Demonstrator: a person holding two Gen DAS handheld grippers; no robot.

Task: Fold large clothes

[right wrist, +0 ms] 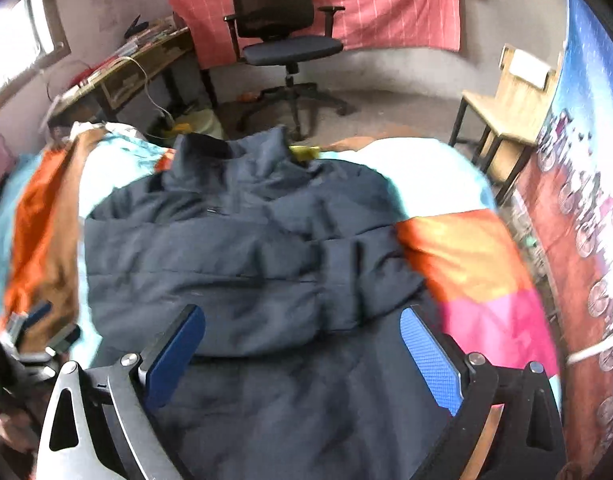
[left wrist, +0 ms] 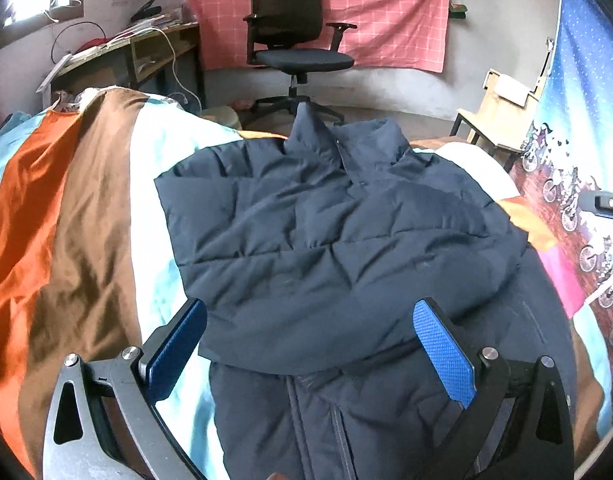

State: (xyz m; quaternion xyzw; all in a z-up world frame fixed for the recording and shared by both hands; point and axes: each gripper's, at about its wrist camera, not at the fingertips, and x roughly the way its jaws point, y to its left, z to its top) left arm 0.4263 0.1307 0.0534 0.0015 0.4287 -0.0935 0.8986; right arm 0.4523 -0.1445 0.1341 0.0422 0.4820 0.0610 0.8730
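A navy puffer jacket (left wrist: 330, 240) lies folded on a striped bed cover (left wrist: 66, 208), its lower hem cut off below. The left hand-held gripper (left wrist: 310, 344) and right hand-held gripper (right wrist: 302, 344) hover released; the right view is blurred, perhaps hiding contact.

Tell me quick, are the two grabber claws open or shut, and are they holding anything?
Left gripper: open, holding nothing, jaws spread above the puffy navy-blue quilted jacket.
Right gripper: open, holding nothing, also over the jacket.
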